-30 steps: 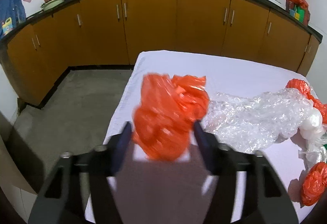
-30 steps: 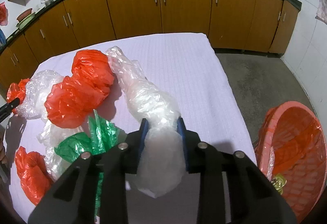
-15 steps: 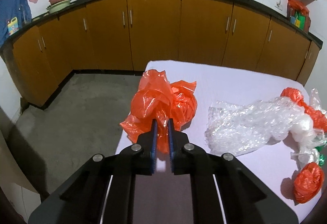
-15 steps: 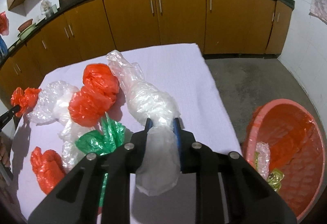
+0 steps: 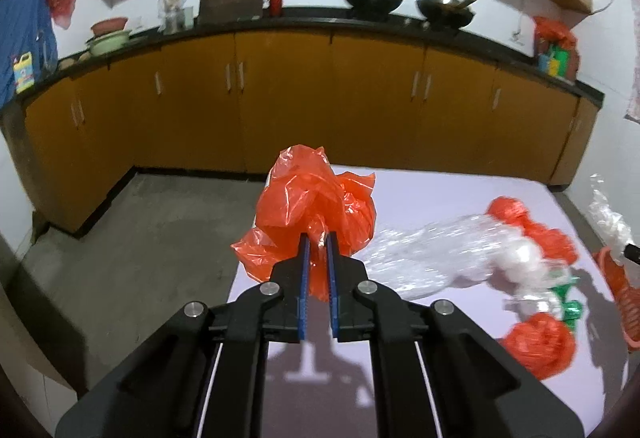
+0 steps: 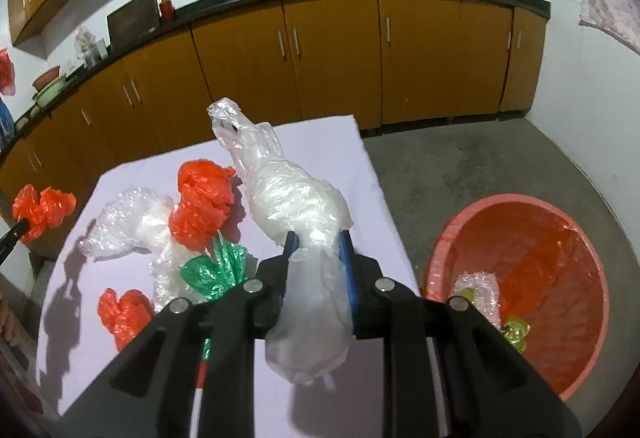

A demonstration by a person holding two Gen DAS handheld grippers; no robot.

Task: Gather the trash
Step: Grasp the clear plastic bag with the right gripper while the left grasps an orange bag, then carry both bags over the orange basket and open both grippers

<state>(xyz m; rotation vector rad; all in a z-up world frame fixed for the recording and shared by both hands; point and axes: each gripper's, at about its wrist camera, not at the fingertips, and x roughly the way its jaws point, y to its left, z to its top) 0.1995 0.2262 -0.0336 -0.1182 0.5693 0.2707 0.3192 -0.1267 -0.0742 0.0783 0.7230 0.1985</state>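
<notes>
My left gripper [image 5: 317, 238] is shut on a crumpled orange plastic bag [image 5: 312, 210] and holds it above the left end of the white table [image 5: 420, 190]; the bag also shows in the right wrist view [image 6: 40, 208]. My right gripper [image 6: 318, 240] is shut on a long clear plastic bag [image 6: 292, 198] lifted over the table's right end. An orange basket [image 6: 560, 250] stands on the floor to the right, with some wrappers inside.
On the table lie bubble wrap [image 6: 124, 222], two more orange bags [image 6: 202, 202] [image 6: 124, 314], and a green bag [image 6: 216, 270]. Wooden cabinets [image 5: 280, 110] with pans on the counter line the far walls. Grey floor [image 5: 140, 246] lies on both sides.
My left gripper closed on the orange bag and lifted it. My right gripper rose with the clear bag, and the basket came further into view.
</notes>
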